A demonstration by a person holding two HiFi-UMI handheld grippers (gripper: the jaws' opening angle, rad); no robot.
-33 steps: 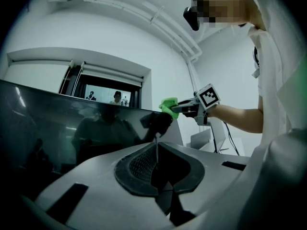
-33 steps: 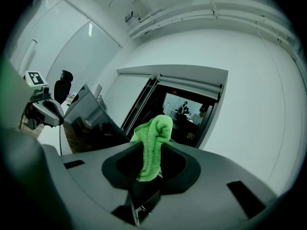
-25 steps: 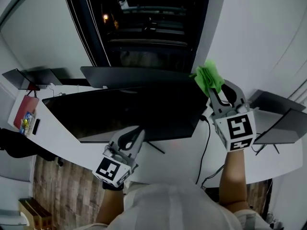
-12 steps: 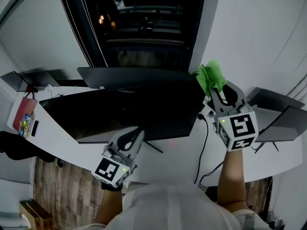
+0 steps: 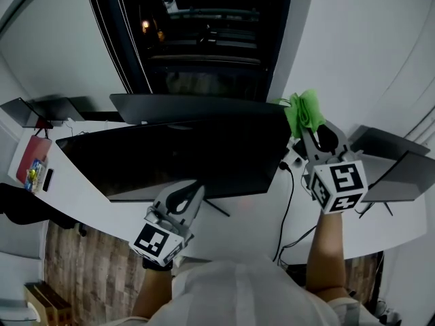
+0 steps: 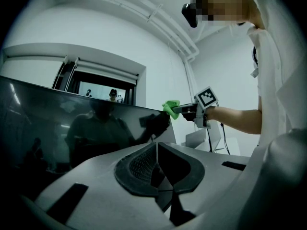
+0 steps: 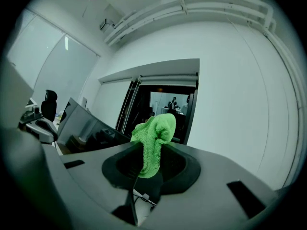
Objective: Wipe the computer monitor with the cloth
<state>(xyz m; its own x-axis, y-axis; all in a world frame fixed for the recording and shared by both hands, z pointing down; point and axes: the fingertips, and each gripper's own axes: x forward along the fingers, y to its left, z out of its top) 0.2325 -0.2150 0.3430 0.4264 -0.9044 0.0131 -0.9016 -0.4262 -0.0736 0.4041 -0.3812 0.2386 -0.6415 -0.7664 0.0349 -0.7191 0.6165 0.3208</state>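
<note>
Right gripper (image 5: 304,133) has its jaws clamped on the green cloth (image 5: 303,111), which bunches up past the tips, right at the top right corner of the monitor (image 5: 177,158). Left gripper (image 5: 193,191) sits low by the monitor's bottom edge, jaws pressed together, nothing between them, well apart from the cloth.

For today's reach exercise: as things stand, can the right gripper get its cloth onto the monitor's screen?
Probably yes: the right gripper, shut on the green cloth, is at the upper right corner of the monitor, with nothing between.
</note>
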